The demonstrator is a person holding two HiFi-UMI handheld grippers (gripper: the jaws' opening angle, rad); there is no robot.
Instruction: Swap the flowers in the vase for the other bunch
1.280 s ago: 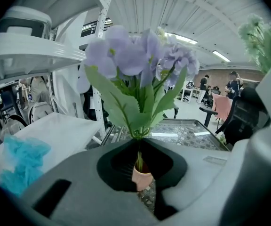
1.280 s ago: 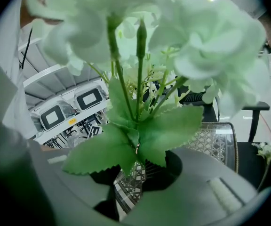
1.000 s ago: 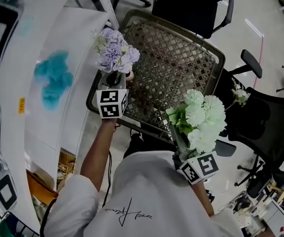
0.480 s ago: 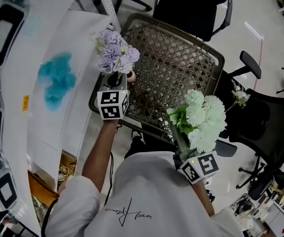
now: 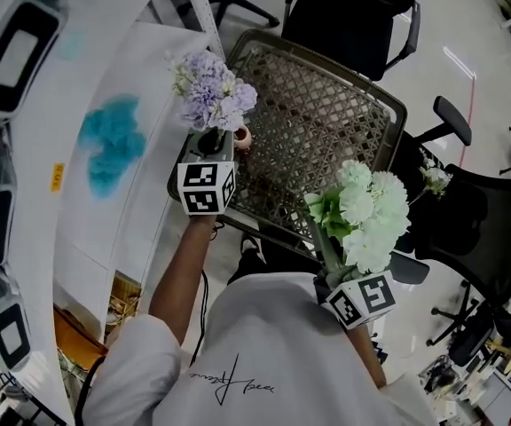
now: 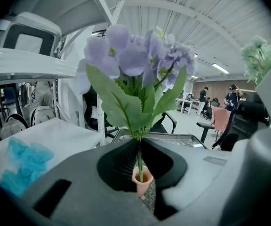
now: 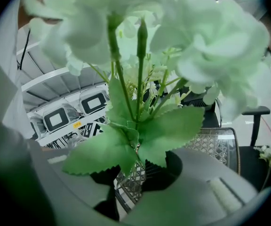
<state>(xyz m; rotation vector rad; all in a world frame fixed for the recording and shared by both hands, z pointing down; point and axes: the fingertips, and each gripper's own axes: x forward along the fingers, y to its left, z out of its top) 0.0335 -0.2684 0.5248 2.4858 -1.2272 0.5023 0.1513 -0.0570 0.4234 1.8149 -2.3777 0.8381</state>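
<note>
Head view: high overhead, steeply down on mesh table [image 5: 326,122] and floor.
Left gripper view: along its jaws, near level, tight behind purple flowers [image 6: 135,51], vase [image 6: 143,180] just past them.
Right gripper view: along its jaws, tight behind white flowers [image 7: 196,46].
Shared: table, both bunches.

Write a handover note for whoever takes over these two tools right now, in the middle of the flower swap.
Left tool: shut on the stem of the purple flowers, which it holds upright over the pink vase. The stem's end sits at the vase mouth; I cannot tell if it is clear.
Right tool: shut on the white flowers, which it holds upright, away from the vase.
The vase stands on the woven table, near its left edge.
Done: both bunches gripped.
Left: lift the purple bunch clear, set it aside, put the white bunch in the vase.
</note>
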